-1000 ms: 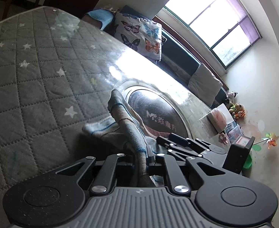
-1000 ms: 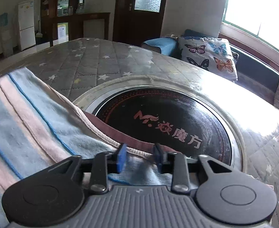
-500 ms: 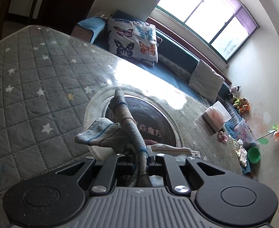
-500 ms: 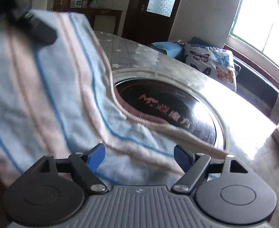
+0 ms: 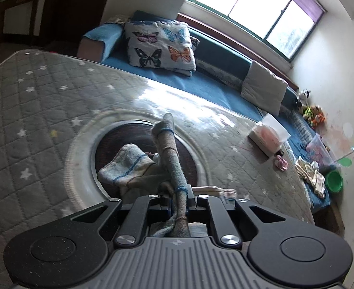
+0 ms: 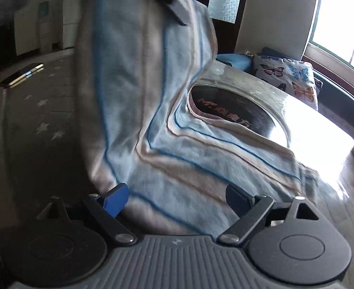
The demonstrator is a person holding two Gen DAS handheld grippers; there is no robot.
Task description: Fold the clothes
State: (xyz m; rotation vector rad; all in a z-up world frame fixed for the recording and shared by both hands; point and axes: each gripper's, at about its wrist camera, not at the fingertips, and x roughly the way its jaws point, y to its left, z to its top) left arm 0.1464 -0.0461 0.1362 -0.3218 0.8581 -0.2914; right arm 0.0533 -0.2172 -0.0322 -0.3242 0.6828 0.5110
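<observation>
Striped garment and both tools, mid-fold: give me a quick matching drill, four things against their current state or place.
Things:
1. left tool
2. right tool
3. striped garment
4. butterfly cushion

States or places:
A. on the blue sofa under the window
B. jaws wide apart, having just been opening, cloth lying loose between them
C. partly lifted, its lower part draped over the table
D. clamped on a bunched fold of cloth

Pairs: 1-D, 2-B, 3-C, 4-A
</observation>
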